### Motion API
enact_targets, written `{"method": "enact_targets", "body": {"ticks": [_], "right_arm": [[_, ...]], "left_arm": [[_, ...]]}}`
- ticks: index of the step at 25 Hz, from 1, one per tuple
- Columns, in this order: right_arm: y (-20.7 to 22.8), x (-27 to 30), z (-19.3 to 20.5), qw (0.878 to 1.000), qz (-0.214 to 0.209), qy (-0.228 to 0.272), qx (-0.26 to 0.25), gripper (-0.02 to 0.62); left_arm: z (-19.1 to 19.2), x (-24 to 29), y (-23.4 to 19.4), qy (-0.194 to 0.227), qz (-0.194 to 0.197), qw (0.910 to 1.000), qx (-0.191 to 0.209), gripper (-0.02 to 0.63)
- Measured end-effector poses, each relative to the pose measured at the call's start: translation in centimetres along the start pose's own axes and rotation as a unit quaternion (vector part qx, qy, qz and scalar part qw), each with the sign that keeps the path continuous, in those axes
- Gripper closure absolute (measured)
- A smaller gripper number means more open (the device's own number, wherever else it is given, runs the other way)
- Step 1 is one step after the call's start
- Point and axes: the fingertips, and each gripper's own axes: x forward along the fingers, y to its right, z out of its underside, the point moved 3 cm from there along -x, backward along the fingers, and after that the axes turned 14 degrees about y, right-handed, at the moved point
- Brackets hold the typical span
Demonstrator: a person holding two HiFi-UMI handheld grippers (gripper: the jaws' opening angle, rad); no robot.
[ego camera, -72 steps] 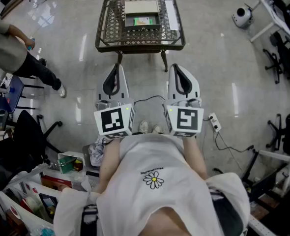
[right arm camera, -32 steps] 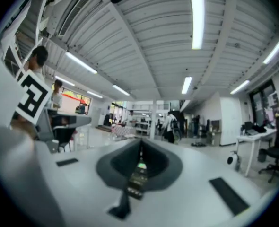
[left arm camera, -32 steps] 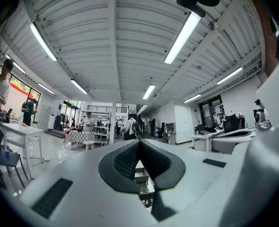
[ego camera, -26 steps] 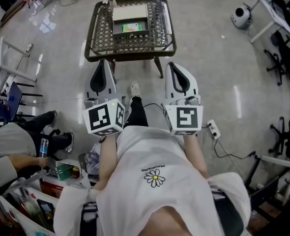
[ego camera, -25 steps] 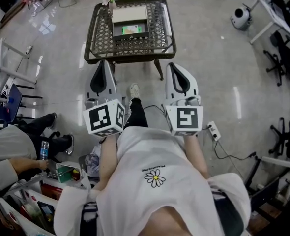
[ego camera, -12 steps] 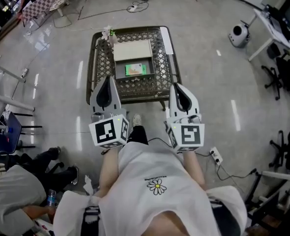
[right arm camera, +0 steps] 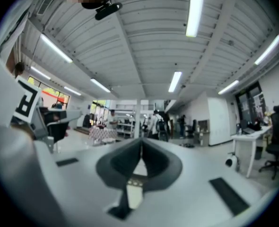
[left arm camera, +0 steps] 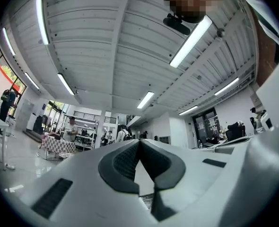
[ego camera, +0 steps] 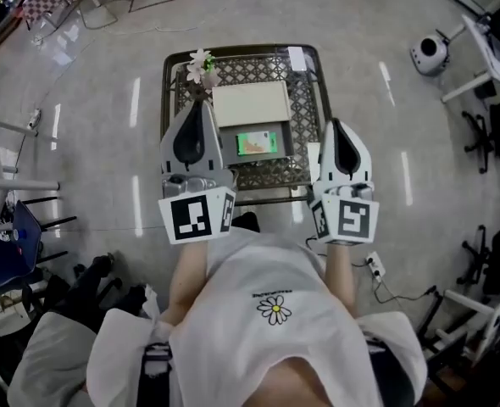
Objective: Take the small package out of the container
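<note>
A small green package (ego camera: pixel 258 143) lies inside a dark open container (ego camera: pixel 285 145), whose pale lid (ego camera: pixel 252 104) lies flat behind it, on a wire-mesh table (ego camera: pixel 305 100). My left gripper (ego camera: pixel 197 107) is shut and empty, and in the head view it overlaps the table's left side, just left of the container. My right gripper (ego camera: pixel 338 125) is also shut and empty, at the table's front right corner. In the left gripper view the left gripper (left arm camera: pixel 139 143) points up at the ceiling. The right gripper (right arm camera: pixel 141 143) points across the room in its own view.
A small vase of flowers (ego camera: pixel 201 64) and a white card (ego camera: pixel 297 58) stand at the table's back edge. A round white device (ego camera: pixel 428 53) sits on the floor at the right. A power strip (ego camera: pixel 375 265) lies near my right foot. Someone crouches at the lower left (ego camera: pixel 55 363).
The table has come much closer in the head view, from well ahead of the grippers to under their tips. Both grippers stay shut. The person at the left has shifted lower.
</note>
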Motion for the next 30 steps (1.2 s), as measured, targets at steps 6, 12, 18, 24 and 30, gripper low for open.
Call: {"method": "enact_targets", "body": {"ticks": [6, 12, 18, 24, 30], "right_arm": [[-0.3, 5.0, 2.1, 1.0, -0.008, -0.021, 0.0, 0.563], [-0.3, 6.9, 3.1, 0.999, -0.024, -0.036, 0.004, 0.563], [0.0, 8.6, 4.6, 0.997, -0.057, -0.041, 0.029, 0.563], [-0.4, 9.4, 5.4, 0.992, -0.106, -0.044, 0.047, 0.563], [-1.1, 10.1, 6.7, 0.987, -0.142, -0.064, 0.026, 0.563]], "left_arm": [[3.1, 3.5, -3.5, -0.019, -0.01, 0.9997, 0.007, 0.583], [4.8, 4.4, -4.7, -0.035, -0.034, 0.9988, 0.002, 0.583], [5.5, 4.7, -4.1, -0.043, -0.05, 0.9975, 0.024, 0.583], [4.4, 4.7, -3.2, -0.038, -0.068, 0.9957, 0.05, 0.583], [4.6, 5.1, -3.1, -0.036, -0.078, 0.9943, 0.062, 0.583]]}}
